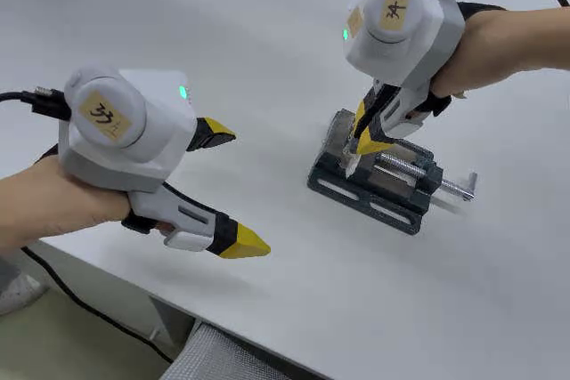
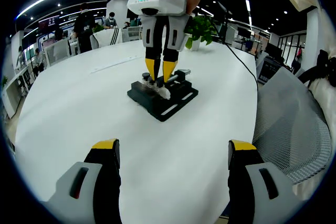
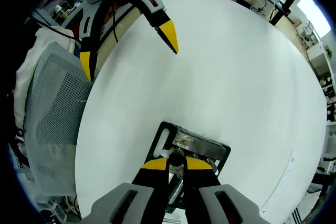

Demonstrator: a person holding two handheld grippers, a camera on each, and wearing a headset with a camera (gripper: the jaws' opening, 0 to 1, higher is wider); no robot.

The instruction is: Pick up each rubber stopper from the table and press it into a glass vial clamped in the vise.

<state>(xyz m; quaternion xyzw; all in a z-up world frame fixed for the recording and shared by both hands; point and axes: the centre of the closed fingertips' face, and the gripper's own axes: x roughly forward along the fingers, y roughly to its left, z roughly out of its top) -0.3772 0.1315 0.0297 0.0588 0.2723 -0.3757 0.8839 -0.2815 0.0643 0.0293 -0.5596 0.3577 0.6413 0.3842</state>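
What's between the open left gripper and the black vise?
Nothing: the left gripper view shows bare white table between the left gripper and the black metal vise.

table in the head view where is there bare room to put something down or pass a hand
The table is bare beyond both grippers, across the far side, and between the open left gripper and the vise, down to the near edge. It is crowded at the vise, where the right gripper is shut on a rubber stopper.

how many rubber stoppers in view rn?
1. The stopper, dark and round, sits between the tips of the right gripper, directly over the vise. Any others could be hidden behind the grippers or outside the frames.
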